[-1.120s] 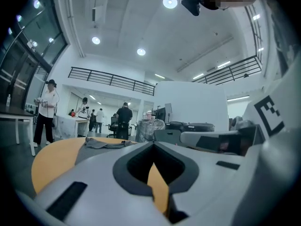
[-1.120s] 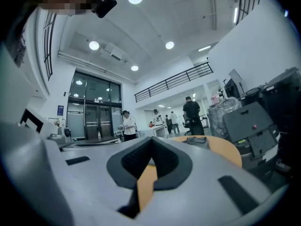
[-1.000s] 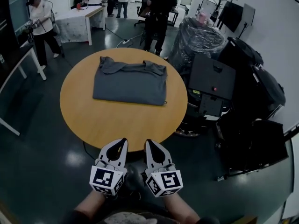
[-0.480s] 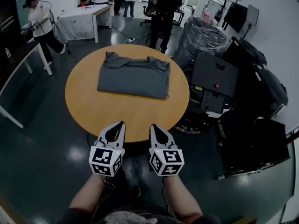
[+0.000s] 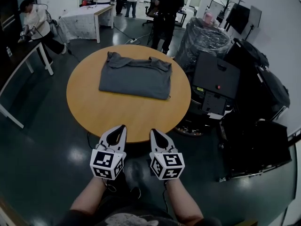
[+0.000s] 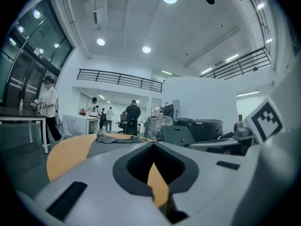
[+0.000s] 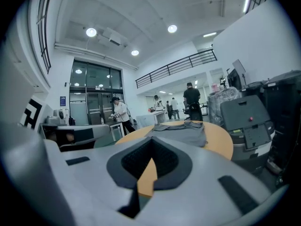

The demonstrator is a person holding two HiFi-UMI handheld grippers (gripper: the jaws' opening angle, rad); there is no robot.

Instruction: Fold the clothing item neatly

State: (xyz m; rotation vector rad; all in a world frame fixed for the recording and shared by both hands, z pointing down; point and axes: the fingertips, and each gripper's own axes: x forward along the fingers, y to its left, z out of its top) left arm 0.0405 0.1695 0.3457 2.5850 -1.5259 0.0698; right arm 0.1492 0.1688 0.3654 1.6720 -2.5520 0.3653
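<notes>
Holding the left gripper (image 5: 122,128) and right gripper (image 5: 154,132) short of the surface (image 5: 123,117), fingers (image 5: 115,140) together on nothing, we judge them parked clear of the flat, squared shirt (image 5: 135,77).

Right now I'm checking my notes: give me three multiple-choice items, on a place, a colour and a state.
1. Where does the shirt lie? A. on the far half of the round table B. on the floor C. over a chair
2. What colour is it? A. red B. grey C. white
3. How do the jaws of the left gripper and the right gripper stand? A. wide apart B. shut on the shirt C. shut, empty
A: it lies flat beyond both grippers. B: plain grey cloth. C: each gripper view shows jaws together, nothing between.
</notes>
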